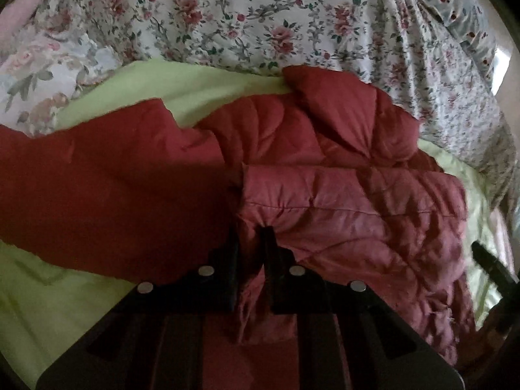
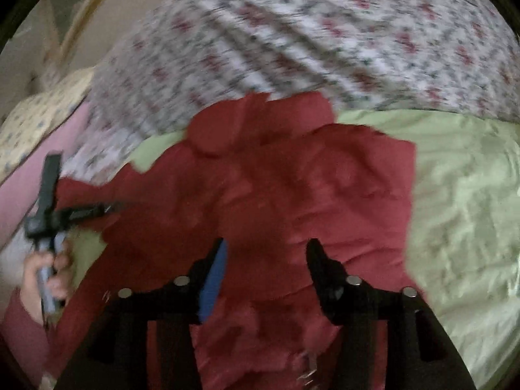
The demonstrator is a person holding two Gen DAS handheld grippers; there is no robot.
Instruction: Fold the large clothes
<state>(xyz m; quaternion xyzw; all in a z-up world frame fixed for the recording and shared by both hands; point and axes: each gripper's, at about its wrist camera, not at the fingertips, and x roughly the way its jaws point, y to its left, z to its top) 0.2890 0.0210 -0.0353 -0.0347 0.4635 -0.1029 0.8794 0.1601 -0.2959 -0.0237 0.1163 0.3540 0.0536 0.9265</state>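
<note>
Two grippers over red quilted jacket (image 1: 341,195), left gripper (image 1: 252,230) pinching its fabric, right gripper (image 2: 265,247) spread above it

No lettering, label, brand or number can be read anywhere here, not from where I stand.

Big red quilted jacket (image 1: 341,195) sprawled over a lime-green sheet (image 1: 39,292), and the left gripper (image 1: 250,230) has its two black fingers pinched tight on a bunched-up fold near the jacket's edge — fabric puckers right where the tips meet. A smoother red part, maybe a sleeve or lining, stretches off to the left. Behind it all is a floral bedspread (image 1: 260,16) with pink roses. Far right edge there's a dark bit of the other gripper (image 1: 490,263) poking in — can't tell much about it.
</note>
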